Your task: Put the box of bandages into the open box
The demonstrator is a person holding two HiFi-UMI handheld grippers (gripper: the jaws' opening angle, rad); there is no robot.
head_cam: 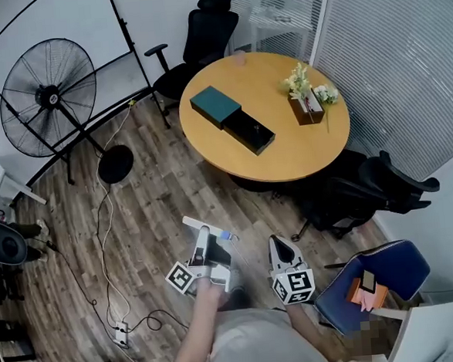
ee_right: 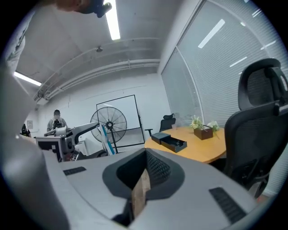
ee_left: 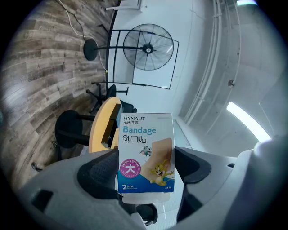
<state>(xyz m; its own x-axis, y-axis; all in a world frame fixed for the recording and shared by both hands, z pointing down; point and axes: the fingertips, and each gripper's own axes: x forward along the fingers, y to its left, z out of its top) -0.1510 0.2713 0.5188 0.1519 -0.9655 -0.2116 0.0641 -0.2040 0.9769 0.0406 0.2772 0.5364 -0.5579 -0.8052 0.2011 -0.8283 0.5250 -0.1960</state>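
Observation:
The bandage box (ee_left: 146, 155), white and blue with a cartoon print, stands upright between the jaws of my left gripper (ee_left: 145, 168), which is shut on it. In the head view that gripper (head_cam: 205, 238) is held low over the wood floor with the bandage box (head_cam: 201, 222) at its tip. The open black box (head_cam: 250, 130) lies on the round wooden table (head_cam: 302, 152) far ahead, with its teal lid (head_cam: 215, 106) beside it. My right gripper (head_cam: 278, 244) is shut, holding nothing, well short of the open box (ee_right: 174, 143).
A flower planter (head_cam: 308, 102) sits on the table's right side. A standing fan (head_cam: 49, 96) and a floor cable with a power strip (head_cam: 118, 331) are at left. Black office chairs (head_cam: 201, 39) (head_cam: 381, 185) ring the table; a blue chair (head_cam: 384, 274) is at my right.

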